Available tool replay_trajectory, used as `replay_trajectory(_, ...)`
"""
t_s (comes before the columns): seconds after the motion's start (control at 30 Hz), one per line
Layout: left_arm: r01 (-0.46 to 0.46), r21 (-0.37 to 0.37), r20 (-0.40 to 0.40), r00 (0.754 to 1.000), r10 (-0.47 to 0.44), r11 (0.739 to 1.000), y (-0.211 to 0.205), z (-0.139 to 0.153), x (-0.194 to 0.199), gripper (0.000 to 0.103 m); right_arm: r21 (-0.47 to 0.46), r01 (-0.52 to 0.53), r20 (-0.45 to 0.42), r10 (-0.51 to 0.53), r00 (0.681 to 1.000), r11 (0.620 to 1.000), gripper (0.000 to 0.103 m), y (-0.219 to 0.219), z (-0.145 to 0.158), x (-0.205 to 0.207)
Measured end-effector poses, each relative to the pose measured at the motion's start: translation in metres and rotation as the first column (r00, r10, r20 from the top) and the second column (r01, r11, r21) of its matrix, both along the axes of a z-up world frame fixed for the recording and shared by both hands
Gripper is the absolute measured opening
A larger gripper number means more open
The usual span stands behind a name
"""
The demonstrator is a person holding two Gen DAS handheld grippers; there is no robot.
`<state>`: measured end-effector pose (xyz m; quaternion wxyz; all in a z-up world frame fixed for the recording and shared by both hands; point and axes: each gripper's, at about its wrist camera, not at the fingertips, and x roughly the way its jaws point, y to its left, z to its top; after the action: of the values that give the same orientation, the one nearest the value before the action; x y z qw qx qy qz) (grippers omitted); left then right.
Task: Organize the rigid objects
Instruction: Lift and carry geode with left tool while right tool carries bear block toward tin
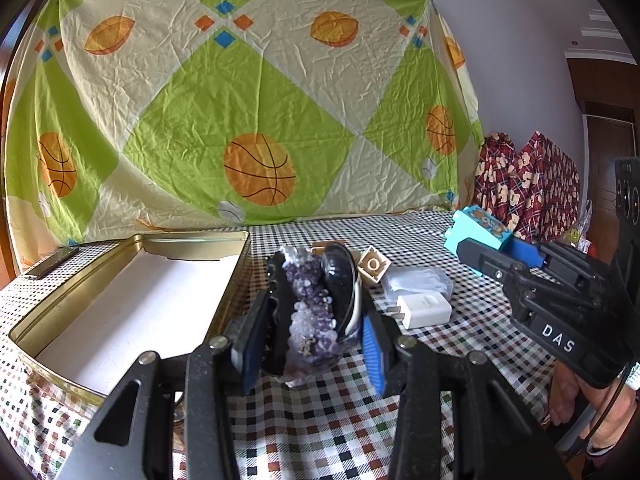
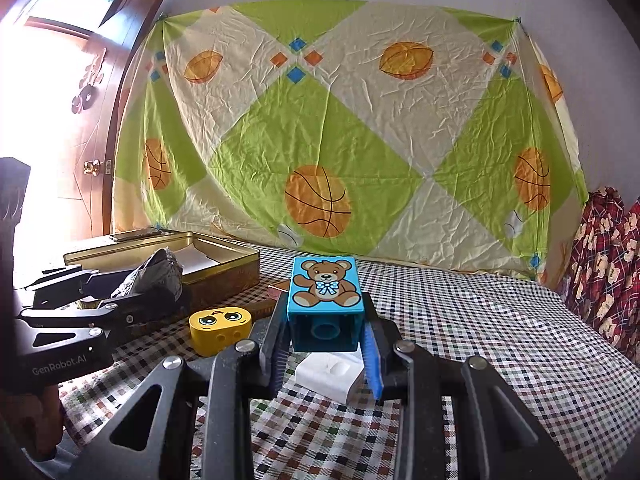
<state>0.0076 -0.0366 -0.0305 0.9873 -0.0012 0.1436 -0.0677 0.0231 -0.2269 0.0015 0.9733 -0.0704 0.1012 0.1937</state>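
The left tool (image 1: 306,336) is closed partway on a purple crystal cluster (image 1: 308,312), which is clamped between the blue pads and carried just above the checked desk (image 1: 320,420). The right tool (image 2: 326,354) is shut on a blue teddy-bear block (image 2: 325,300), gripped by its two sides with the printed face up and its long axis running away from the camera. From the left tool, the open gold tin (image 1: 132,280) lies directly to the left, its near rim just beside the crystal, so only a short sideways carry over the rim appears to be needed; the tin's long axis runs away from the camera. The left tool is judged much the nearer to the tin, the right tool being held well apart from it, on the far side of the loose items. Inside the tin, only a white lining can be made out. Still on the desk are counted one white charger plug (image 1: 424,310), one clear plastic case (image 1: 416,280), one beige block (image 1: 374,265) and one yellow face block (image 2: 220,330). A dark rounded object behind the crystal cannot be identified.
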Motion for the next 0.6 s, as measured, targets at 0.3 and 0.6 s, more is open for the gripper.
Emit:
replay_trajectory(0.3,-0.004,-0.016,0.013,1.0,0.005,1.0,0.006,0.002,-0.003,0.041,0.014,0.048,0.004,-0.048,0.999,0.999,0.034,-0.001,0.002,0.001)
replay_trajectory(0.6,-0.022,-0.018,0.02,1.0,0.022,1.0,0.011,0.003,-0.006,0.041,0.021,0.041,0.019,-0.042,0.999,0.999,0.034,0.009,0.002,-0.003)
